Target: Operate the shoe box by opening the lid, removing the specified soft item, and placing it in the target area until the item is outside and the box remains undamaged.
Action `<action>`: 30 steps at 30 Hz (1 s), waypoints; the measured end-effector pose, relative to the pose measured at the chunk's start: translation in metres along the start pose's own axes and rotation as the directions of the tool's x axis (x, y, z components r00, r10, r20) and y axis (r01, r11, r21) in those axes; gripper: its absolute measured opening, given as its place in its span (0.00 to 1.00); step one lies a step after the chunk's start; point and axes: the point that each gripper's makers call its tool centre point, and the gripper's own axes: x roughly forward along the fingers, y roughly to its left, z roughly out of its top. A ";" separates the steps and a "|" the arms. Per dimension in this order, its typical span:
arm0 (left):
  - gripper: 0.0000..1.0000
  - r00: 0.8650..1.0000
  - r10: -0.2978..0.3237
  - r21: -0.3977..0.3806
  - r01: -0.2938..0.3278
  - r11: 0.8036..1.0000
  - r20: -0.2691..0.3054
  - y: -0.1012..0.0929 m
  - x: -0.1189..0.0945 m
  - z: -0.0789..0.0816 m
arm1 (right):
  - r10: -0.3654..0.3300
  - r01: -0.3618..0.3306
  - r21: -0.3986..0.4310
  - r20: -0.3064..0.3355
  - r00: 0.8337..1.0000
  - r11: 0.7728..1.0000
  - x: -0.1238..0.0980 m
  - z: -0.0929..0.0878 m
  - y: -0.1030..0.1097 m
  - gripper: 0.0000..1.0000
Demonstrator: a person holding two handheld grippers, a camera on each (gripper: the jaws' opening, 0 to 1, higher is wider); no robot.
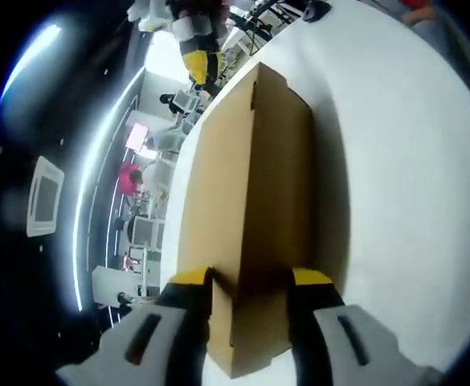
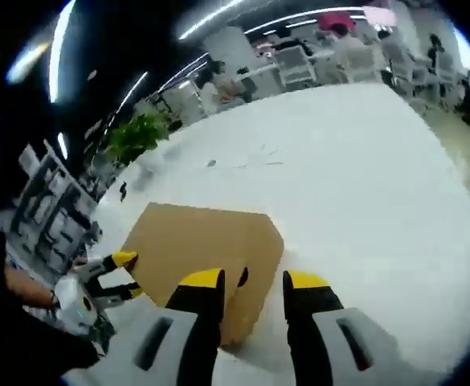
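A closed brown cardboard shoe box (image 1: 251,177) lies on a white table (image 1: 411,161). In the left gripper view its near end fills the gap between my left gripper's (image 1: 251,281) yellow-tipped jaws, which stand wide apart and straddle it. My right gripper (image 1: 202,64) shows small beyond the box's far end. In the right gripper view the shoe box (image 2: 202,241) lies flat with its lid down. My right gripper (image 2: 253,281) is open astride the near corner, by a small finger hole. The left gripper (image 2: 130,275) sits at the box's left edge.
The white table (image 2: 339,177) stretches wide beyond the box, with a few small scraps (image 2: 243,161) far off. A green plant (image 2: 134,137) and office chairs stand past its edge. A person's hand (image 2: 26,289) holds the left gripper.
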 end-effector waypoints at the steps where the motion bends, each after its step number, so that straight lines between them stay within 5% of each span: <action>1: 0.36 1.000 -0.001 0.000 0.001 1.000 0.002 0.000 0.000 0.000 | -0.022 0.021 -0.105 -0.001 1.000 0.994 -0.003 0.005 0.003 0.29; 4: 0.36 1.000 -0.005 -0.003 0.005 1.000 0.009 0.000 0.000 0.000 | -0.019 0.051 -0.384 0.087 0.996 0.922 -0.013 0.032 0.027 0.31; 7: 0.36 1.000 -0.007 -0.003 0.008 1.000 0.014 0.000 0.000 0.000 | 0.000 0.053 -0.533 0.099 0.995 0.845 -0.015 0.036 0.051 0.44; 9: 0.36 1.000 -0.009 -0.003 0.009 1.000 0.016 0.000 -0.001 0.000 | 0.020 0.057 -0.668 0.107 0.994 0.742 -0.014 0.037 0.069 0.46; 12: 0.36 1.000 -0.010 -0.005 0.010 1.000 0.018 0.000 -0.001 0.000 | 0.004 0.070 -0.753 0.095 0.995 0.654 -0.010 0.030 0.082 0.59; 16: 0.37 1.000 -0.011 -0.004 0.011 1.000 0.022 0.000 0.000 0.000 | 0.004 0.054 -0.821 0.068 0.998 0.568 -0.007 0.017 0.104 0.68; 19: 0.37 1.000 -0.014 -0.005 0.015 1.000 0.023 0.000 -0.001 0.000 | 0.008 0.035 -0.843 0.046 0.999 0.538 0.001 0.003 0.116 0.71; 20: 0.37 1.000 -0.015 -0.004 0.015 1.000 0.024 0.000 -0.001 0.000 | -0.001 0.042 -0.859 0.048 0.999 0.509 0.004 0.001 0.117 0.72; 24: 0.37 1.000 -0.018 -0.003 0.018 1.000 0.026 0.000 -0.001 0.000 | 0.030 0.026 -0.890 0.045 0.999 0.455 0.015 -0.009 0.124 0.71; 27: 0.37 0.999 -0.018 -0.004 0.018 1.000 0.028 0.000 -0.001 0.000 | 0.042 0.029 -0.890 0.054 0.998 0.455 0.023 -0.014 0.131 0.79; 30: 0.37 0.999 -0.019 -0.005 0.019 1.000 0.028 0.000 -0.001 0.000 | -0.033 0.027 -0.910 0.014 0.999 0.414 0.032 -0.028 0.126 0.77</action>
